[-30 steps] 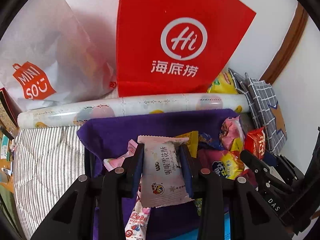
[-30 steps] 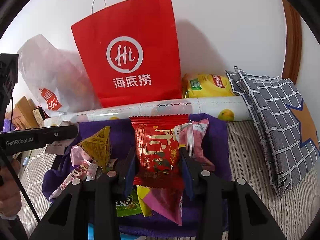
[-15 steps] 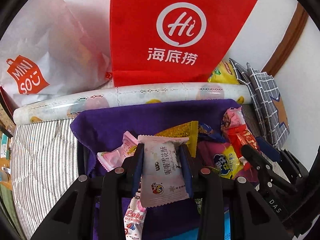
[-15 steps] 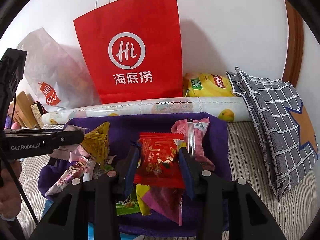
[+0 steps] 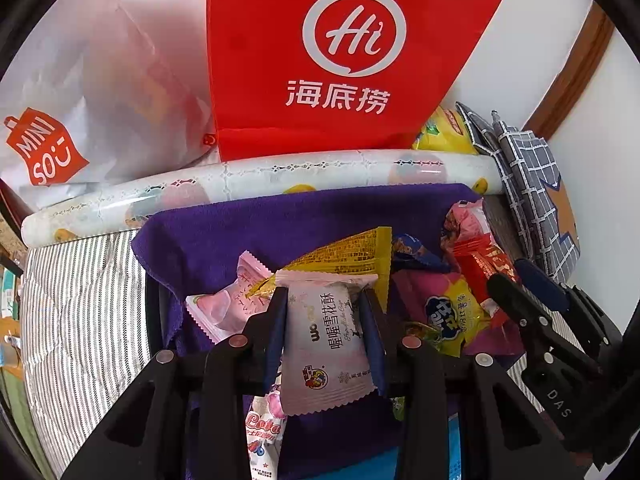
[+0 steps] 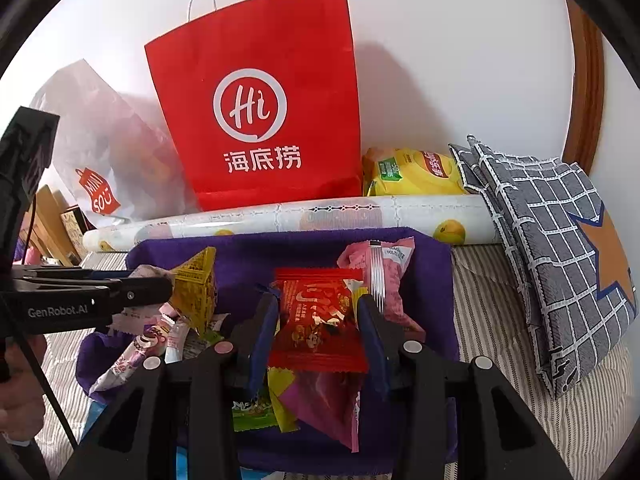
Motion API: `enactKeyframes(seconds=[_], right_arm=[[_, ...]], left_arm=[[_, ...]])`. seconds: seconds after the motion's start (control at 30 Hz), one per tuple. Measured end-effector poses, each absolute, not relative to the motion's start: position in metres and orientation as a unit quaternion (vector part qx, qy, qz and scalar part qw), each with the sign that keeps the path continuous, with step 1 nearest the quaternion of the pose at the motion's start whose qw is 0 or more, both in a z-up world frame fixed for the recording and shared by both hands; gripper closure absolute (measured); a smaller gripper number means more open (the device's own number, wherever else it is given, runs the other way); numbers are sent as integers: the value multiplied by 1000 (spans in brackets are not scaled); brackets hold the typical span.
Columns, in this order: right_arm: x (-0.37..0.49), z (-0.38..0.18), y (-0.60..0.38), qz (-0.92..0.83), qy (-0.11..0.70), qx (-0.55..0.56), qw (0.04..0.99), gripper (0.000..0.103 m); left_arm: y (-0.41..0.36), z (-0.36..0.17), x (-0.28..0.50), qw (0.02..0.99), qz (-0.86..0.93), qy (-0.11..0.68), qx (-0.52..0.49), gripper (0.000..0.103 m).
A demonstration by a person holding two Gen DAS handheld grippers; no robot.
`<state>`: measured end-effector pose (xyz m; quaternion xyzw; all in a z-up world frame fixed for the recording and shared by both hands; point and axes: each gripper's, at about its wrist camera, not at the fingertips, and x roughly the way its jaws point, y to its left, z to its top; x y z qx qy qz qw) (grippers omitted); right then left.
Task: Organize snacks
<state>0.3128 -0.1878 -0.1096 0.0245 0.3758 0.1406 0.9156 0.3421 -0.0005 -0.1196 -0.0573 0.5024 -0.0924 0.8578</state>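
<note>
Left gripper [image 5: 323, 320] clamped tight on a pale pink packet [image 5: 328, 340], both pads pressed to its sides, the packet upright between them above the purple towel [image 5: 256, 232]; just behind it a yellow wrapper [image 5: 348, 254] leans across, and a pink sweet [image 5: 224, 308] lies to its left on the towel; below the fingers a long pink-and-white wrapper [image 5: 262, 432] trails toward the bottom edge. Over on the right gripper [image 6: 317, 322], the pads close on a red packet [image 6: 318, 316], held flat-on above the heap; beneath it a magenta pouch [image 6: 328, 400] and a green wrapper [image 6: 252, 412] rest on the towel [image 6: 280, 248]; a pink bag [image 6: 384, 272] sits just behind and to the right. A yellow pyramid pack [image 6: 196, 284] stands at the left of the pile, near the tip of the other gripper's finger [image 6: 136, 292]. Backdrop: a red paper bag [image 6: 260, 120] upright against the wall, a white plastic bag [image 6: 100, 152] beside it, a patterned roll [image 6: 288, 220] lying along the towel's far edge, a yellow bag [image 6: 412, 176] behind the roll, a grey checked cushion [image 6: 560, 240] at the right; striped bedding [image 6: 520, 380] underneath it all.
</note>
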Motion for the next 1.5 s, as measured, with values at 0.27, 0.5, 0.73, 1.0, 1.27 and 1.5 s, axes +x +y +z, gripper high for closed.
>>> enactKeyframes(seconds=[0.27,0.5,0.73,1.0,1.27,1.5], right_arm=[[312,-108,-190,137,371,25,918,62],[310,-106,-191,135,363,27,921,56],[309,-104,-189,133,359,28,923,54],[305,-86,-194,128,348,56,927,54],[281,-63,-193,105,357,57,927,53],[244,-35,-207,63,374,68,923,50]], left_arm=[[0,-119,342,856,-87,506,-54,66],[-2,-113,340,859,-92,502,-49,56],[-6,-108,339,859,-98,501,-39,50],[-6,-95,331,862,-102,496,-33,45],[-7,-74,320,867,-122,483,-31,38],[-18,-46,293,880,-142,454,-6,33]])
